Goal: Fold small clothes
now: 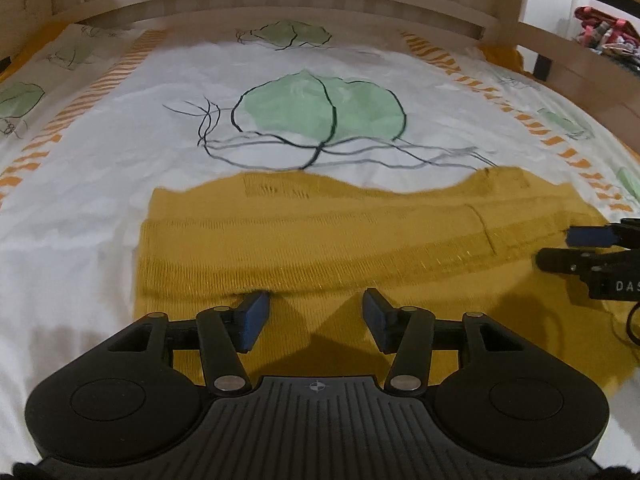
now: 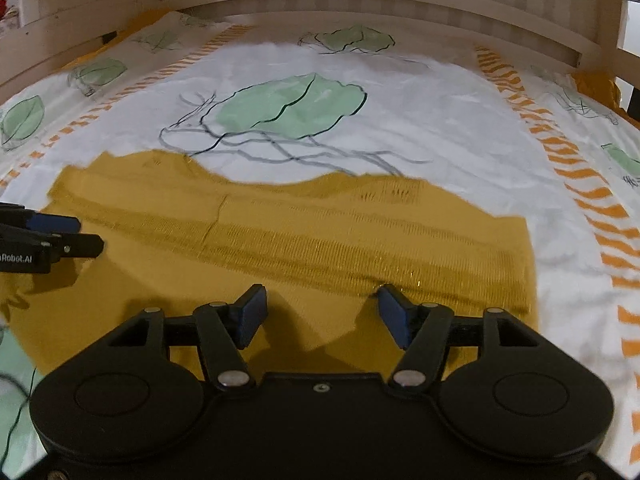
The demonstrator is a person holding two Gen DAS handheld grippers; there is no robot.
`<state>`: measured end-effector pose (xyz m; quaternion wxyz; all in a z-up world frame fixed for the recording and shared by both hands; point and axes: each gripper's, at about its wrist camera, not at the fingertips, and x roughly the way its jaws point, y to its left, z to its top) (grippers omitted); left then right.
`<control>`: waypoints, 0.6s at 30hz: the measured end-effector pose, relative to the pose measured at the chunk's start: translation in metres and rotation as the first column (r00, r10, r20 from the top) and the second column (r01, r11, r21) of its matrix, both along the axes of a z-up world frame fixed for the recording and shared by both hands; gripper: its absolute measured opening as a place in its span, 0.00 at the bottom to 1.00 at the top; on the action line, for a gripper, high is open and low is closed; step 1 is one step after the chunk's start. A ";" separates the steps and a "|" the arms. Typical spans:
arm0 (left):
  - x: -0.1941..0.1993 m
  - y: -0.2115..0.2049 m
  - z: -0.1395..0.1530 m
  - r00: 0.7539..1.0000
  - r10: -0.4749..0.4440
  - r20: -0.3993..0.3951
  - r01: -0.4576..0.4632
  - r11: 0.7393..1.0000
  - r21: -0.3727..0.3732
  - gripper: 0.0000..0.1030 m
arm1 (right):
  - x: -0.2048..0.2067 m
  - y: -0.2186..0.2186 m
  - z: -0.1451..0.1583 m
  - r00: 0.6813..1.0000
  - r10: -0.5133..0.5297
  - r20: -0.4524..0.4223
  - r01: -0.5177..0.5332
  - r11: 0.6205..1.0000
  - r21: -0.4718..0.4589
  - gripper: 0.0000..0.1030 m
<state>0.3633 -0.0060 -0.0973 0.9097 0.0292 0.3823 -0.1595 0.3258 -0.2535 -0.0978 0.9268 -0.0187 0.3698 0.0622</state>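
The garment (image 1: 320, 248), a mustard knit, lies flat on the sheet (image 1: 120, 168), with a folded band running across its middle. The left gripper (image 1: 316, 320) hovers over the garment's near-left portion, fingers apart and gripping nothing. The right gripper (image 2: 322, 316) sits over the near-right portion, likewise apart and empty. Judged step: between folds, a first fold apparently laid. The next move probably calls for lowering both grippers to the garment's near edge, closing on it, and carrying it evenly across.
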 end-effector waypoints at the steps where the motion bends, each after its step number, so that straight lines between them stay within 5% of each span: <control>1: 0.007 0.000 0.001 1.000 0.007 -0.005 -0.007 1.000 -0.005 0.49 | 0.006 -0.001 0.001 1.000 -0.008 -0.003 0.008 1.000 0.003 0.65; 10: 0.058 0.009 0.011 0.995 0.098 0.001 -0.098 0.995 -0.025 0.49 | 0.056 -0.020 0.012 0.996 -0.094 -0.004 0.094 0.994 0.061 0.65; 18: 0.046 0.017 0.022 0.995 0.092 0.028 -0.091 0.995 -0.032 0.49 | 0.049 -0.025 0.014 0.993 -0.116 0.011 0.115 0.990 0.083 0.65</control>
